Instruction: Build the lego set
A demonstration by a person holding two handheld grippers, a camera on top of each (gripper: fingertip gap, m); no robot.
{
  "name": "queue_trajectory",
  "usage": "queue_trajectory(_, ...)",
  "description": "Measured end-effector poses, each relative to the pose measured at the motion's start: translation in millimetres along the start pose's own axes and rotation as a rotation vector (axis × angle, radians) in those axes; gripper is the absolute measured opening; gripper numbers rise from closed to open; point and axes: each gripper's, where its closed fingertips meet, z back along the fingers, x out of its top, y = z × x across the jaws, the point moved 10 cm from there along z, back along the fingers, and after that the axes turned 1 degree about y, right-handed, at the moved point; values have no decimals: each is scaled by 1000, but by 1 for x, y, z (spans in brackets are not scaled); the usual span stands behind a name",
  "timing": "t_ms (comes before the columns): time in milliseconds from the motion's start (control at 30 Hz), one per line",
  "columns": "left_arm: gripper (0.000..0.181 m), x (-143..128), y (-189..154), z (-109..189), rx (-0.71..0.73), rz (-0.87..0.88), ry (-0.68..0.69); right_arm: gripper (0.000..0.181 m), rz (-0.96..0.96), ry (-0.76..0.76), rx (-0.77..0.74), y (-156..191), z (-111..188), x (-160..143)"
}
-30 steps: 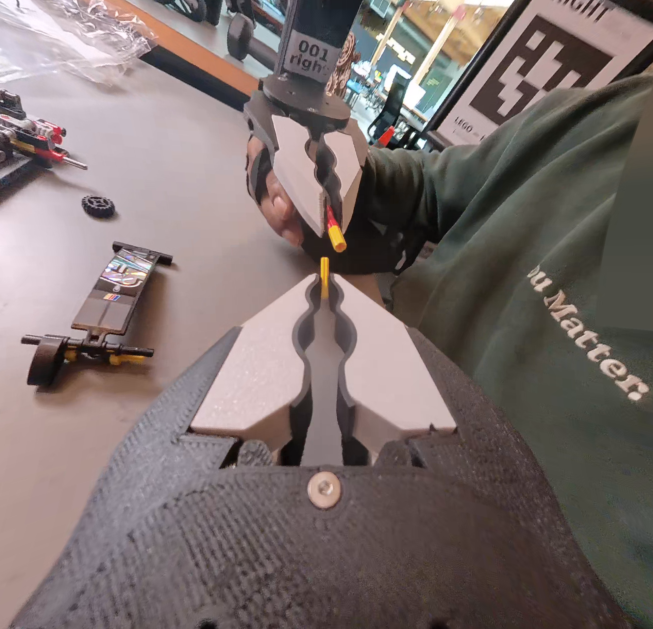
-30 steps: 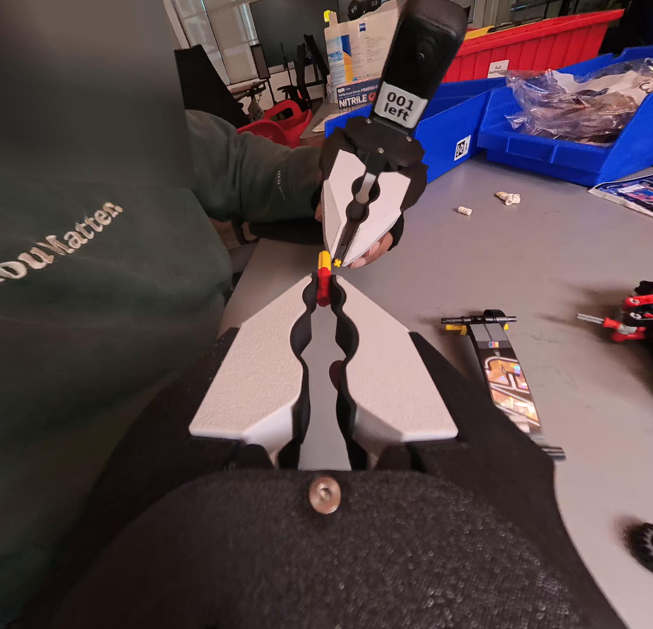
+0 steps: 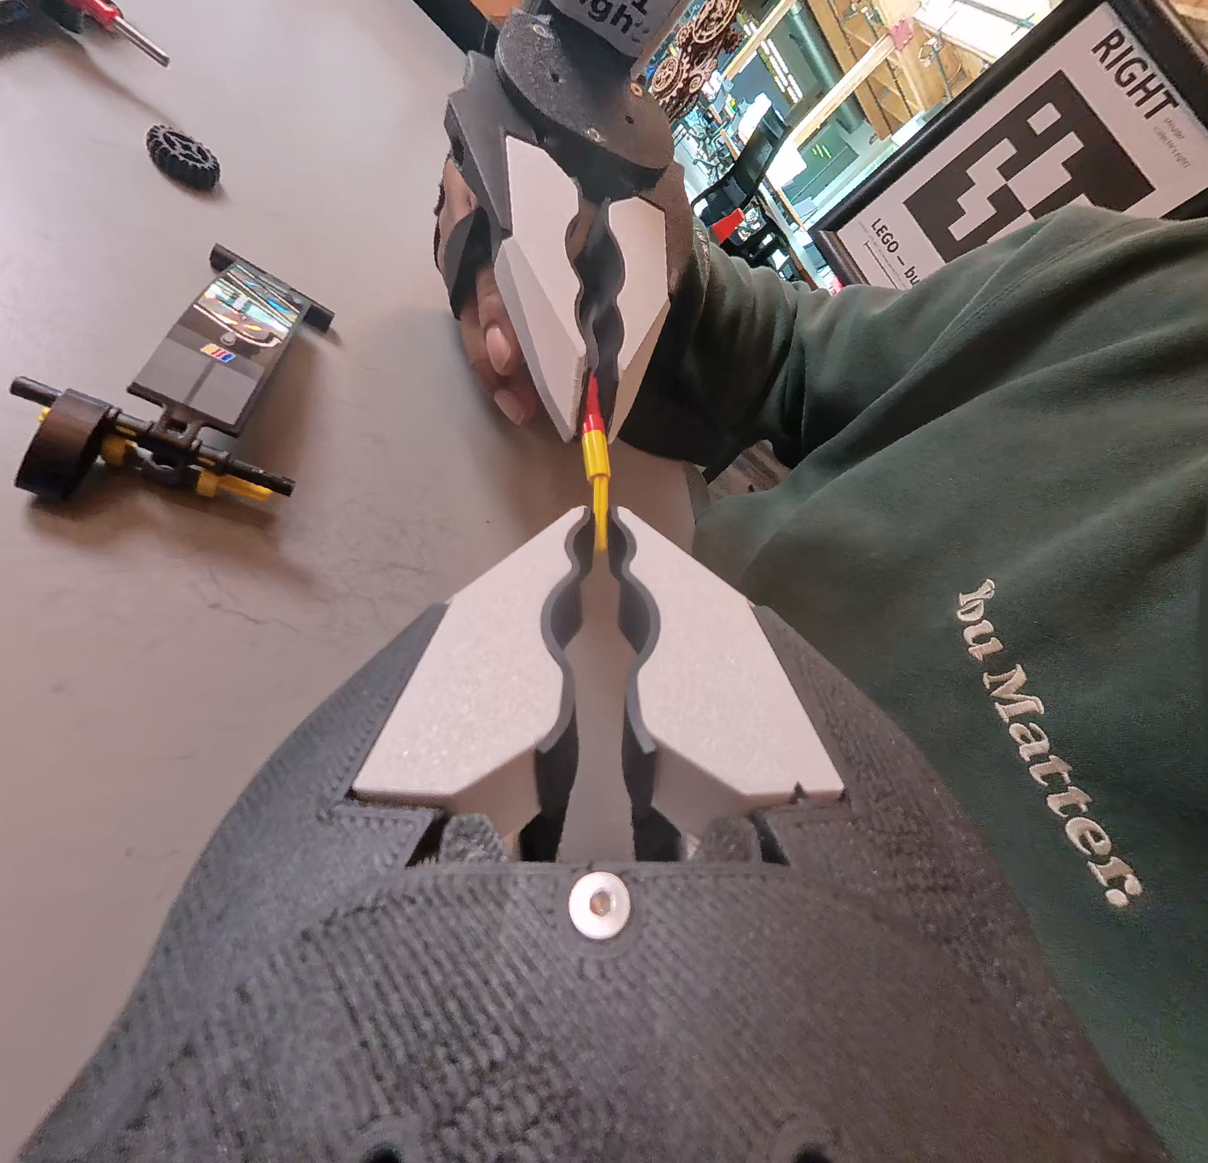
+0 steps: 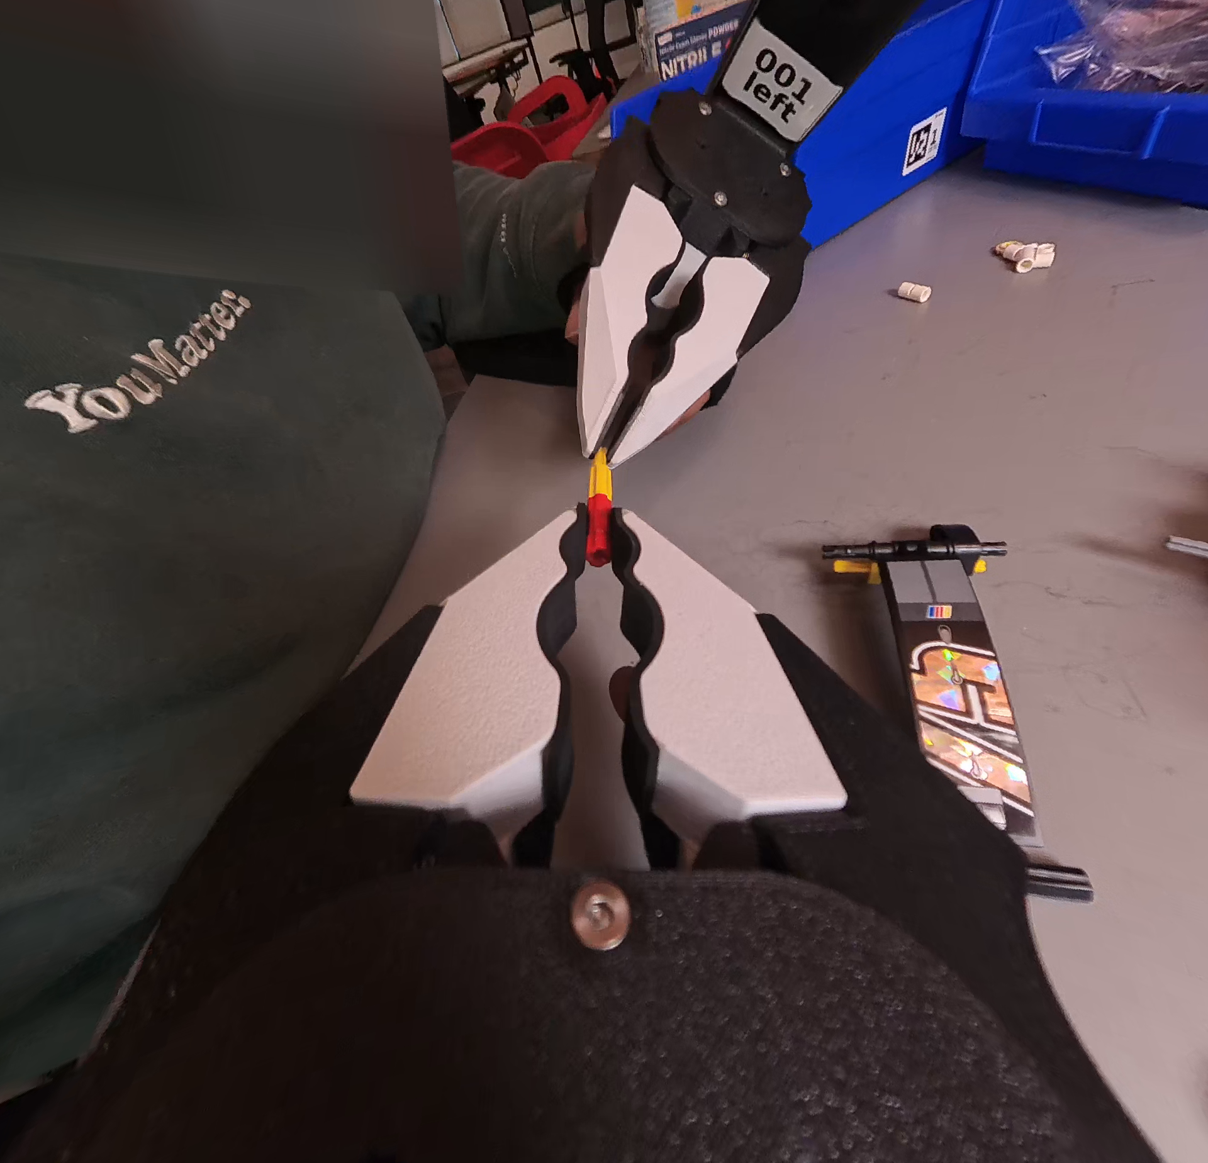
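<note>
Held tip to tip above the table (image 3: 196, 609): left gripper (image 3: 598, 530) fingers pinching a yellow axle (image 3: 599, 511), right gripper (image 4: 598, 530) fingers pinching a red pin with yellow bush (image 4: 596, 517); best pushed straight along one shared line, without twisting.

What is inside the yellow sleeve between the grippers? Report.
A thin yellow axle from the left gripper enters one end of the yellow sleeve, a red pin from the right gripper the other. Their depth is hidden.
</note>
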Motion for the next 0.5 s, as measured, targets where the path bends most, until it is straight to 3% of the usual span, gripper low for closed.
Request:
queue_trajectory(233, 1, -4, 4, -4, -29, 53, 16, 3, 27, 35, -1, 2, -1, -2)
queue_trajectory(500, 1, -10, 10, -9, -156, 203, 9, 3, 127, 94, 4, 11, -2, 3)
